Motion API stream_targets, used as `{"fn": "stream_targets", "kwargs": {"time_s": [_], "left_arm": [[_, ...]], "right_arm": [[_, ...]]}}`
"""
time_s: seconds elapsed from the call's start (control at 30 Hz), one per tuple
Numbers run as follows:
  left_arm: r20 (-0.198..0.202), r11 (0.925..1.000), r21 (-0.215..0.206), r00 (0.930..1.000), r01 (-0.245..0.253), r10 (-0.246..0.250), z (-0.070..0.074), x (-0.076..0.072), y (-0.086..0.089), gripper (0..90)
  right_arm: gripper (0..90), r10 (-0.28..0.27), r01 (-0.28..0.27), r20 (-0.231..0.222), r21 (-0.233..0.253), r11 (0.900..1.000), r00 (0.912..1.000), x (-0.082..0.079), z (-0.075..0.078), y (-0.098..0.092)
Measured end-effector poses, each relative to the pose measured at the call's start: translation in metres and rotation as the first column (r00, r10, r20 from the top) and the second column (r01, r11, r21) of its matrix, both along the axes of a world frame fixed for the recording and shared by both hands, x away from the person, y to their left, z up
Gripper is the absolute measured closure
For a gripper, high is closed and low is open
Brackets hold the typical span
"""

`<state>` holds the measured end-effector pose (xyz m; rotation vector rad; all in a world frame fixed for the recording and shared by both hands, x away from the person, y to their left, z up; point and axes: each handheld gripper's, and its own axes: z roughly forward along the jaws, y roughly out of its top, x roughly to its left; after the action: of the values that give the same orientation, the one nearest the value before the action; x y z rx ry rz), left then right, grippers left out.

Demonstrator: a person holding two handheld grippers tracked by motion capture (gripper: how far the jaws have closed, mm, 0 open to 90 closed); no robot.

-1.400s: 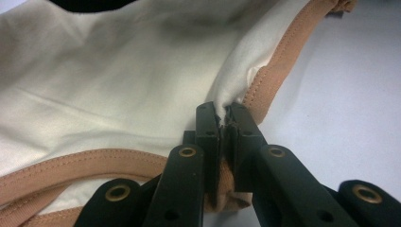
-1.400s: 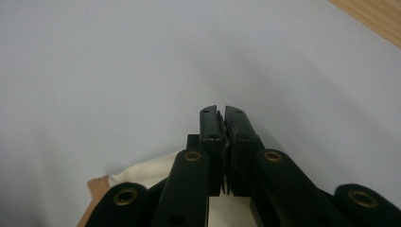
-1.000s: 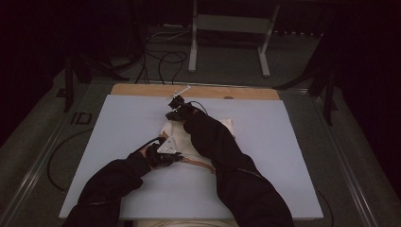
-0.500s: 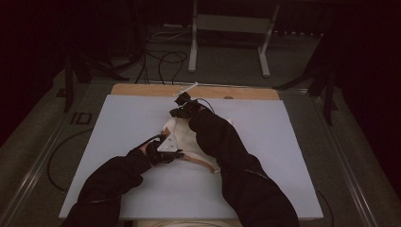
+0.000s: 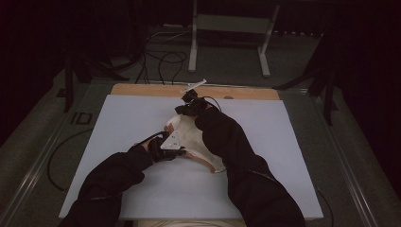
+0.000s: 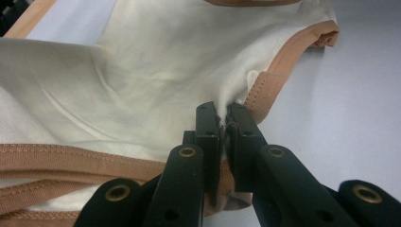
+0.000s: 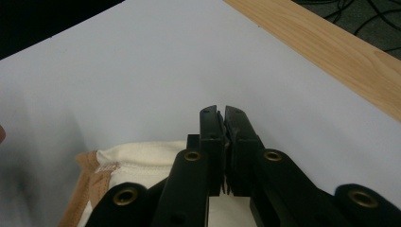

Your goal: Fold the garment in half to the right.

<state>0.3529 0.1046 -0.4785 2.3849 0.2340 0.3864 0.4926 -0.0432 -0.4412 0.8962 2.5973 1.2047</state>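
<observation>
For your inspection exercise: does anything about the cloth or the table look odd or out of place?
Nothing stands out. The cream garment with tan trim lies creased on the white table, pinched by the left gripper; no tear or spill shows.

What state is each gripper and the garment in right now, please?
Left gripper: shut on the cream garment's tan-trimmed edge.
Right gripper: jaws together; whether they pinch cloth is hidden.
Cream garment: spread on the white table cover, wrinkled, partly under the right forearm.

White mat (image 5: pixel 293 156), metal stand (image 5: pixel 227 23), cables (image 5: pixel 161 59)
</observation>
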Motion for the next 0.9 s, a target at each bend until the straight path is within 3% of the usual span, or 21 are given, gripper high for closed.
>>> {"fn": "stream_targets", "kwargs": {"time_s": [0.53, 0.9], "left_arm": [[0.034, 0.9995, 0.015, 0.9991, 0.027, -0.028, 0.016, 0.002, -0.012, 85.2], [0.049, 0.997, 0.049, 0.9969, 0.059, -0.062, 0.026, 0.005, -0.024, 85.2]], "right_arm": [[87.3, -0.029, 0.028, 0.022, 0.019, 0.999, 0.9993, -0.003, 0.015, -0.025], [87.3, -0.052, 0.05, 0.038, 0.034, 0.998, 0.9979, -0.006, 0.021, -0.046]]}}
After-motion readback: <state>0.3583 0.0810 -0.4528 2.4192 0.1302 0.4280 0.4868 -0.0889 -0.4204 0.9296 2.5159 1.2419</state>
